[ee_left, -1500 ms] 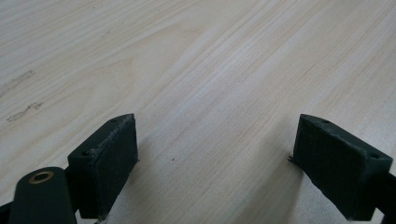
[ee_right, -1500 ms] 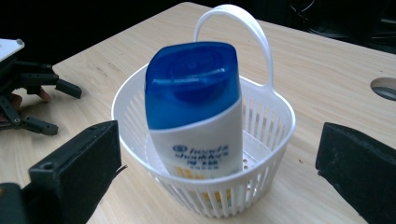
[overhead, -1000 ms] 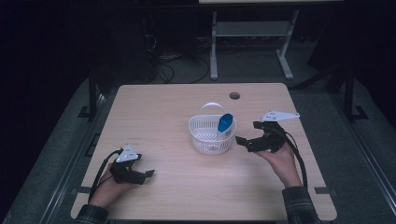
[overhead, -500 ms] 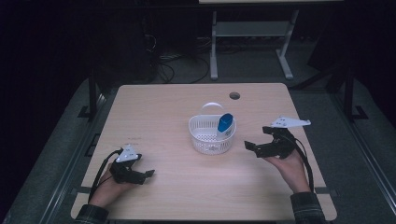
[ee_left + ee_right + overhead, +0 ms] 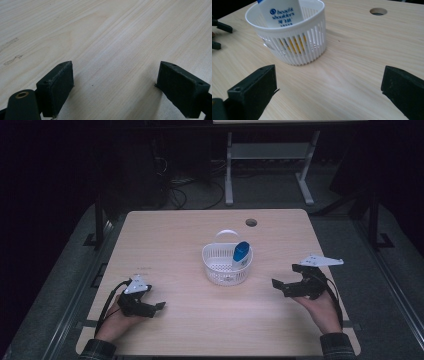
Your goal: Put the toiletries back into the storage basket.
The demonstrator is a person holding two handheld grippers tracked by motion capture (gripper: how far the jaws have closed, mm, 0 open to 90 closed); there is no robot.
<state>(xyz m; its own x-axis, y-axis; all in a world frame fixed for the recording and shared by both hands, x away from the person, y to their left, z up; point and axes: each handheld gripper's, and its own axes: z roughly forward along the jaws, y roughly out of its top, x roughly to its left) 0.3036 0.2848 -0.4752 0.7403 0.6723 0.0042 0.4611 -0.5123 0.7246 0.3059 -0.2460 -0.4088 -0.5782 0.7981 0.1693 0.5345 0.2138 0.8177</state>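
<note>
White basket (image 5: 227,265) stands near the middle of the bench (image 5: 175,240), upright. A blue-and-white tube (image 5: 241,254) leans inside it against the right wall, cap end above the rim; yellow items show through the slats in the right gripper view. Right tool (image 5: 286,287): jaws spread wide, nothing between them, resting at the bench's right side, apart from the basket and pointed toward it. Left tool (image 5: 154,307): jaws spread, nothing held, low over bare bench at the near left corner, well apart from the basket.
</note>
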